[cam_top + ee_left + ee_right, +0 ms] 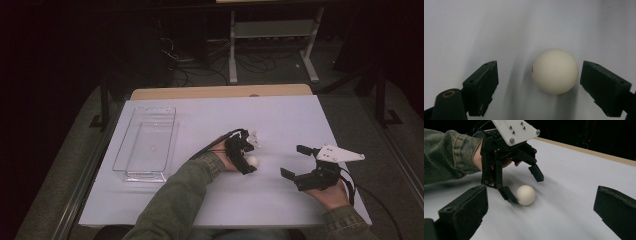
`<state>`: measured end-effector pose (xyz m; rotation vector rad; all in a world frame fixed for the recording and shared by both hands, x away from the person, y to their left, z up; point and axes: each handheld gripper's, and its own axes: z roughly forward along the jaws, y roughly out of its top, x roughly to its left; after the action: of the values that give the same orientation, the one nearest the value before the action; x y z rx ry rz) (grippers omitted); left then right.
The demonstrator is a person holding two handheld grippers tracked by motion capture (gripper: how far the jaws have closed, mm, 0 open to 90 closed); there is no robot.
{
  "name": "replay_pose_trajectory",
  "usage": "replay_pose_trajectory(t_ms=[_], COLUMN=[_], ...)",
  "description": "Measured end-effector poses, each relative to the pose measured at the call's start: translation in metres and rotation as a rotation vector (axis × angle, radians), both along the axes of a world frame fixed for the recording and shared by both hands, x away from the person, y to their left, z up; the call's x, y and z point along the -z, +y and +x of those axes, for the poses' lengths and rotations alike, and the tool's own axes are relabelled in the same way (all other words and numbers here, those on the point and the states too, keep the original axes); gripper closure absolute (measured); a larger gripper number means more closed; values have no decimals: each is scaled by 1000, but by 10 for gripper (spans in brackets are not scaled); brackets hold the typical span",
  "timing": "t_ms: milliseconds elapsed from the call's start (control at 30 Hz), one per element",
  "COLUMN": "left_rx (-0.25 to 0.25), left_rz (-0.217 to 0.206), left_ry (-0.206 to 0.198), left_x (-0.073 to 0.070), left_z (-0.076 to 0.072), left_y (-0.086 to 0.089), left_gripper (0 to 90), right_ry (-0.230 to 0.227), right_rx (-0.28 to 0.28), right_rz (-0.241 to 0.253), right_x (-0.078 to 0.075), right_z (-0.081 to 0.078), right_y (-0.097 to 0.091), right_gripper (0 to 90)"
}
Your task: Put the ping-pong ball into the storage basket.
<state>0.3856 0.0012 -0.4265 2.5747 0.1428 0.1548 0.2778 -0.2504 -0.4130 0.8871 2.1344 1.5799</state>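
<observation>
Over bench, high view: left tongs (248,155) down at ping-pong ball (252,161), mid-bench (280,115); right tongs (296,161) apart, idle nearby; clear bin (145,144) at left, looks empty.
Left gripper view: jaws apart w/ ball (555,71) between, nearer right jaw, no contact.
Right gripper view: own jaws wide, nothing held; ball (525,195) touching one left-tongs jaw.
Progress: grasp not yet made; prob. lift + drop in bin left.

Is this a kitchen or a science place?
Probably a lab or workshop, not a kitchen. A person holds a gripper in each hand, left and right, over a plain white table, and cables tangle on the floor by a metal stand.
</observation>
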Motion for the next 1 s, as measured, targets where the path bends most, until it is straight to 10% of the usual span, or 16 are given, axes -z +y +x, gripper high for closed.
replay_pose_trajectory(t_ms=[567,1000], left_rx=[39,58], left_rz=[-3,7], left_ry=[-8,-17], left_x=[-1,-3], left_z=[-3,-7], left_y=[-1,-1], left_gripper=[497,505], right_ry=[9,6], right_rx=[-2,-3], right_rz=[-7,-13], right_x=[1,1], right_z=[0,0], right_y=[0,0], right_gripper=[0,0])
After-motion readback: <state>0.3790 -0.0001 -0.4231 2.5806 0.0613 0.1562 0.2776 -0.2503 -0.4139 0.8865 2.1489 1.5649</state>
